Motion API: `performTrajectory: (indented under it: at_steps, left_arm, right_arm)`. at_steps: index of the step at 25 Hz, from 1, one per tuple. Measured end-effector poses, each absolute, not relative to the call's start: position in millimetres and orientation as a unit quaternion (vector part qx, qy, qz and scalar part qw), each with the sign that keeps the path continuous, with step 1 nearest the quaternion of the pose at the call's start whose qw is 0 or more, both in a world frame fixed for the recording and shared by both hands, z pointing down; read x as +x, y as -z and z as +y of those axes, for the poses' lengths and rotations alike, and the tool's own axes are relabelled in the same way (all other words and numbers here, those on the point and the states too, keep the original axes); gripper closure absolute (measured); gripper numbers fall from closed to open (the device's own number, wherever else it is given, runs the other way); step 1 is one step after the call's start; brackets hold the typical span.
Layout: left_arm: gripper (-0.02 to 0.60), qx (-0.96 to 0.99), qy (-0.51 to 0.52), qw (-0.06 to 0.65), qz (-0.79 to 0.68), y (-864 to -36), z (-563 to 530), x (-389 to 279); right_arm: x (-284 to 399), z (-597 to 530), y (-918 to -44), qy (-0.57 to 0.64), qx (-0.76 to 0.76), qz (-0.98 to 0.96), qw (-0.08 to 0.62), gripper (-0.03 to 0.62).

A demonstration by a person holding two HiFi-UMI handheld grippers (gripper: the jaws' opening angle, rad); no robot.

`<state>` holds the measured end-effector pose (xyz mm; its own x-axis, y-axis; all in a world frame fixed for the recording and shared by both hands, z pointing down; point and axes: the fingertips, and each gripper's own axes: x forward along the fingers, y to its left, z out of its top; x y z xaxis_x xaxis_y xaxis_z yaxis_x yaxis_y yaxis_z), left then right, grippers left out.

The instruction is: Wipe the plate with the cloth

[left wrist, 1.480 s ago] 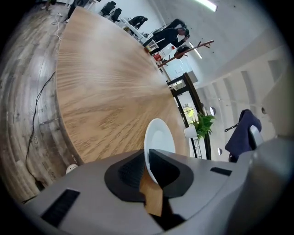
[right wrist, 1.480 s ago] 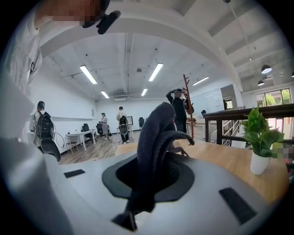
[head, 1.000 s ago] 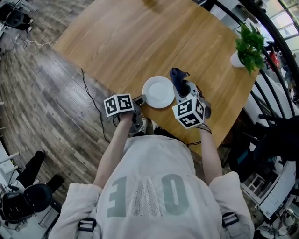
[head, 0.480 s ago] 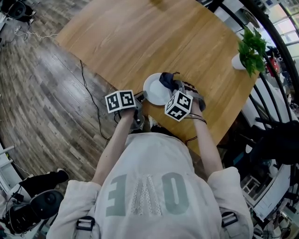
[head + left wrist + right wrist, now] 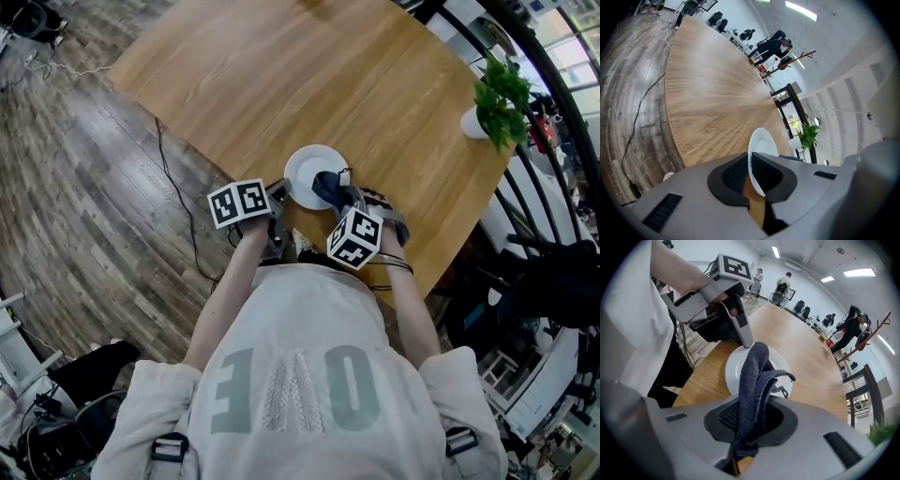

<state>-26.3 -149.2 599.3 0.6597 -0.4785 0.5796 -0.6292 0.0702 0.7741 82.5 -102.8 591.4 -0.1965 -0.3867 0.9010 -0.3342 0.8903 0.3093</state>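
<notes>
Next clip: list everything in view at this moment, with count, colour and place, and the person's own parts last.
table: one, light wood, fills the middle of the head view
plate: one, white, on the table at its near edge
cloth: one, dark blue, over the plate's near right part
potted plant: one, green in a white pot, at the table's right edge
cable: one, black, on the floor left of the table
floor: grey-brown planks, around the table
people: several, in the background
shirt: one, pale grey, on the person
left gripper: one, grey, shut on the plate's near rim
right gripper: one, grey, shut on the cloth
</notes>
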Motion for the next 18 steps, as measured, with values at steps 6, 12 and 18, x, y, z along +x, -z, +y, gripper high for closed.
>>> performTrajectory:
  at_steps: [6,12,18]
  left_arm:
    - [0.551,0.683,-0.061,0.604,-0.407,-599.2,-149.0,-27.3]
    - [0.551,0.688,-0.069,0.6,-0.402,-599.0,-148.2,-26.1]
    - [0.551,0.689,-0.07,0.598,-0.404,-601.0,-146.4,-19.4]
  right_arm:
    - [79.2,-79.4,-590.6,0.007,0.223,-0.783,0.581,0.537]
    - [87.6,-131.4,-571.3,-0.004,0.304,-0.781,0.546,0.537]
    - [86.9,-191.6,-588.4,0.035,0.287,-0.753,0.59,0.537]
